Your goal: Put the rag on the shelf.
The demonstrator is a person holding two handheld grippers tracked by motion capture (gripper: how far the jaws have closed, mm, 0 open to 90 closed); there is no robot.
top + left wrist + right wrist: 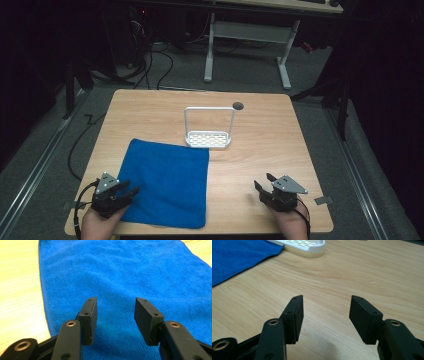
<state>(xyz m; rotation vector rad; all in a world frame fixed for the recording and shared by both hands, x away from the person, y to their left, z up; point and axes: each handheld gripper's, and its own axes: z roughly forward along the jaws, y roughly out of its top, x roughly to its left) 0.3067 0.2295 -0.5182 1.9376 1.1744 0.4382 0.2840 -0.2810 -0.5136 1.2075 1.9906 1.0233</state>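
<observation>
A blue towel (167,182) lies flat on the wooden table (260,130), left of centre. My left gripper (131,189) hovers at the towel's near-left corner, jaws open and nothing between them; in the left gripper view the towel (120,272) spreads beyond the open gripper (116,306). My right gripper (263,182) rests near the front right of the table, open over bare wood (352,272), as the right gripper view shows the gripper (326,302) with an empty gap. A white rack with a tall wire handle (208,138) stands just beyond the towel's far right corner.
A round dark cable hole (238,105) sits near the table's far edge. The white rack's base (304,246) and the towel's edge (234,257) show at the top left of the right gripper view. Dark floor, cables and a white desk frame (247,45) lie beyond the table.
</observation>
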